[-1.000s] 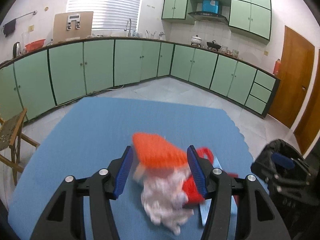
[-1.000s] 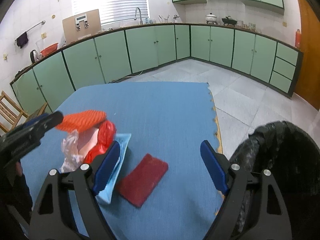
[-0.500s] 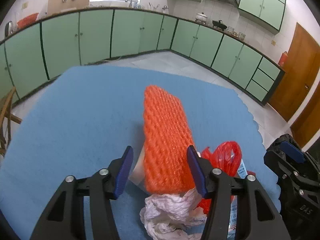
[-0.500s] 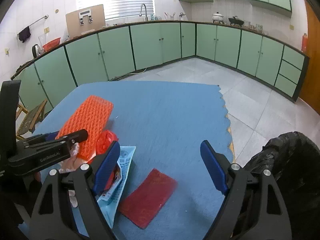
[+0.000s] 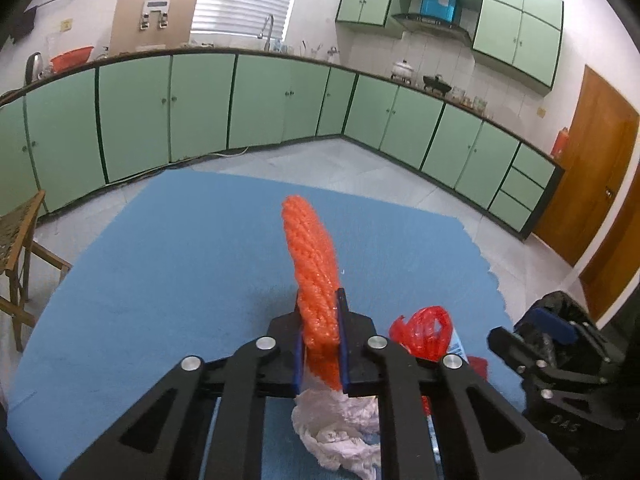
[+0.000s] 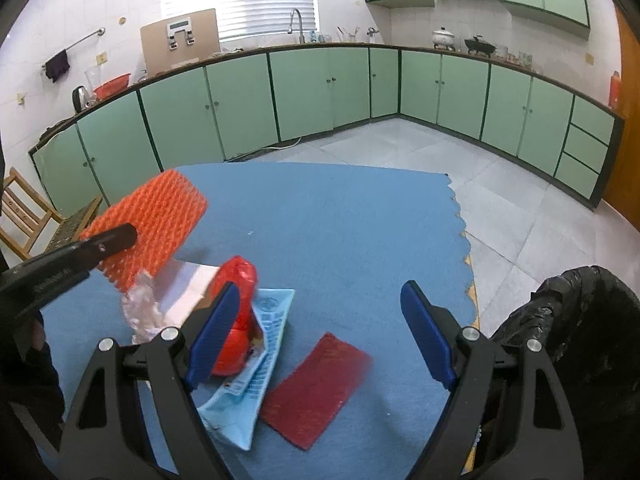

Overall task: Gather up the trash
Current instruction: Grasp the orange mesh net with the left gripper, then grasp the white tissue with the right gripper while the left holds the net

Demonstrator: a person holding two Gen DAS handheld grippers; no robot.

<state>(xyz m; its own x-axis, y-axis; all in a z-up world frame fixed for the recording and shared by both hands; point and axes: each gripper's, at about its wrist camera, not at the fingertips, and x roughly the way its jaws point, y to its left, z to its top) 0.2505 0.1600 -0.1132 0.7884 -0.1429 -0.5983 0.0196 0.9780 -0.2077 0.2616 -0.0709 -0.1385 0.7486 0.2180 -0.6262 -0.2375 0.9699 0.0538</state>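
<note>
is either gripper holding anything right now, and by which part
The left gripper, jaws just closed, pinches the orange foam net sleeve at its near end. The right gripper is open and holds nothing.

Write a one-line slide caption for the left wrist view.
Left tool shut on an orange foam net above the blue mat, crumpled white tissue below.

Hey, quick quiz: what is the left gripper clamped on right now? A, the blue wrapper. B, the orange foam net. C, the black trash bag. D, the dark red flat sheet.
B: the left gripper has just closed its jaws onto the orange foam net, which sticks out from between them.
</note>
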